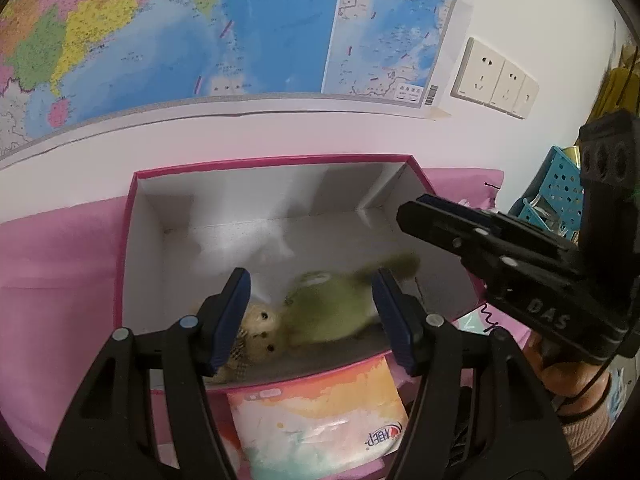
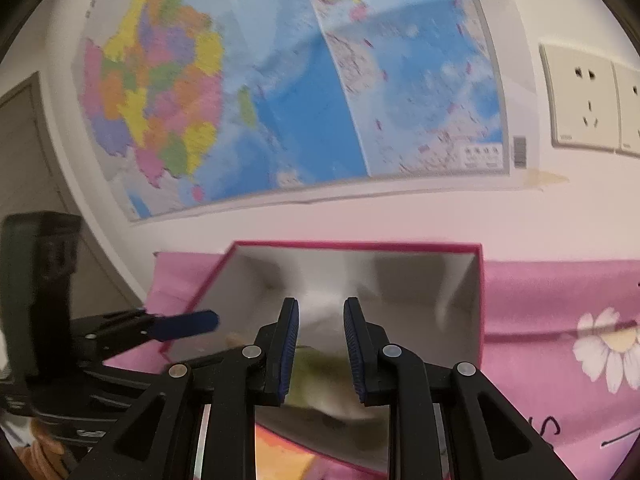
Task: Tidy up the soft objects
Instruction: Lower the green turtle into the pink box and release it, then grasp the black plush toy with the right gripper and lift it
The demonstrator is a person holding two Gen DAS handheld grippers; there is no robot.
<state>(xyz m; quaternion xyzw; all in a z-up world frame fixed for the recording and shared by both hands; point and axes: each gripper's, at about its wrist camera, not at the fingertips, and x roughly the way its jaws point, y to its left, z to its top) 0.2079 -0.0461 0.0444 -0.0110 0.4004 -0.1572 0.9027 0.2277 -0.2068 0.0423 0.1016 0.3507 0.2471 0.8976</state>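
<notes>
Two plush toys [image 1: 320, 312] low in pink-rimmed box [image 1: 128, 216] (far half bare)

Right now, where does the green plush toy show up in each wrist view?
Left wrist view: the green plush toy lies on the floor of the pink box, lower centre, beside a beige plush toy.
Right wrist view: only a blurred green patch low in the centre, between the tool's fingers.
Shared landmark: the wall map above the box.
</notes>
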